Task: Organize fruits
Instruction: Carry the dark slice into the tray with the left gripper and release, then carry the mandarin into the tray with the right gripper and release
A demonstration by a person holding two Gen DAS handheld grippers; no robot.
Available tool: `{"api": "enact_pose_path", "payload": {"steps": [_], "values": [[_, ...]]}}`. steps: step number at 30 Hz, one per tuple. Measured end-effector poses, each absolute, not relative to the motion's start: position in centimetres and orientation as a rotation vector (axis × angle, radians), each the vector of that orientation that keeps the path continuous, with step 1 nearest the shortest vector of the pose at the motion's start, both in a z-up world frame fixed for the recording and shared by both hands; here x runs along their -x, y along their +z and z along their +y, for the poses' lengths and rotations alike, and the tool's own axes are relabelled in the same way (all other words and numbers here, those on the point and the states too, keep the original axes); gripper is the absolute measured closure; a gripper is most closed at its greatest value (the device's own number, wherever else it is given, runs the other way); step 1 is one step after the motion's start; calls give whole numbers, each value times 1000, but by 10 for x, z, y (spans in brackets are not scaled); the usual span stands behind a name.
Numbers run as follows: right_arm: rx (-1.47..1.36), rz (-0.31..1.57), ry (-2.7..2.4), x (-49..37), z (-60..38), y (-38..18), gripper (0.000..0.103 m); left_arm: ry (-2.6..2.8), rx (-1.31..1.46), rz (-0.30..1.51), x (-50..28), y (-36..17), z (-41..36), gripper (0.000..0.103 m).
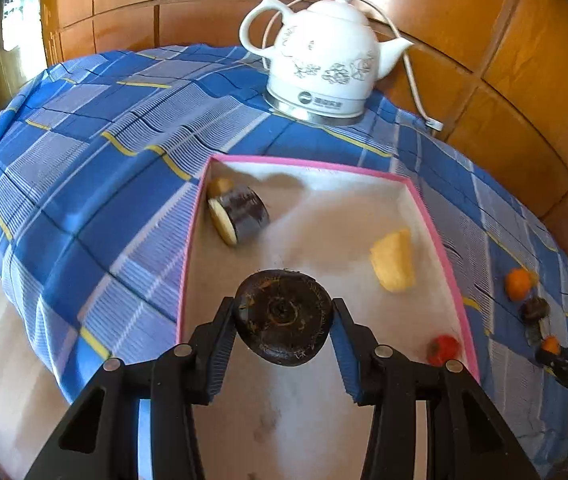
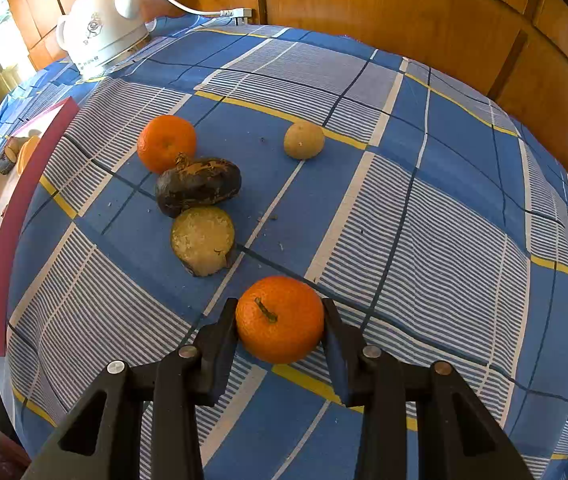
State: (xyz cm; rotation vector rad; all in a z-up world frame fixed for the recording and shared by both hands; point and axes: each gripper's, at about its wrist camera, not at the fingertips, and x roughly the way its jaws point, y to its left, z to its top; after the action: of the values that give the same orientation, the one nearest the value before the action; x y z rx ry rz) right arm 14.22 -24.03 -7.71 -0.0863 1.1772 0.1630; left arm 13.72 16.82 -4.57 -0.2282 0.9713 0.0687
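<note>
Clamping a dark round fruit (image 1: 283, 317) above the pink-rimmed white tray (image 1: 446, 254), the left gripper (image 1: 283, 320) grips firmly; three pieces lie inside. The right gripper (image 2: 280, 320) squeezes one orange tangerine (image 2: 280, 319), seemingly on the blue checked tablecloth (image 2: 424, 208); four fruits sit beyond.

Left gripper (image 1: 283, 322) clamping dark round fruit (image 1: 283, 317) above pink-rimmed tray (image 1: 450, 268), tray holding cut dark piece (image 1: 239, 214), yellow wedge (image 1: 394, 261), small red fruit (image 1: 443, 349), white kettle (image 1: 321, 60) beyond on desk (image 1: 96, 152)

The fruits (image 1: 532, 308) at the left view's right edge are small and blurred. In the right view, the tray (image 2: 0, 240) runs off the left edge, its contents barely legible.
</note>
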Motion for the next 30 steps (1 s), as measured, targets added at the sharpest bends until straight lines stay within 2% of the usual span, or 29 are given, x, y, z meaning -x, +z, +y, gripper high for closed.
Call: {"api": "enact_pose_path", "payload": {"steps": [7,10,30], "values": [[81,1177,163,-142,-241,-77,63,101,202,980,-154,-57,172,56],[81,1177,163,-142,-241,-77,63,106,200,975,-153,-58,172,50],[79,1180,155,-143,-242,-77,63,98,125,851,-88,-33,130,48]]}}
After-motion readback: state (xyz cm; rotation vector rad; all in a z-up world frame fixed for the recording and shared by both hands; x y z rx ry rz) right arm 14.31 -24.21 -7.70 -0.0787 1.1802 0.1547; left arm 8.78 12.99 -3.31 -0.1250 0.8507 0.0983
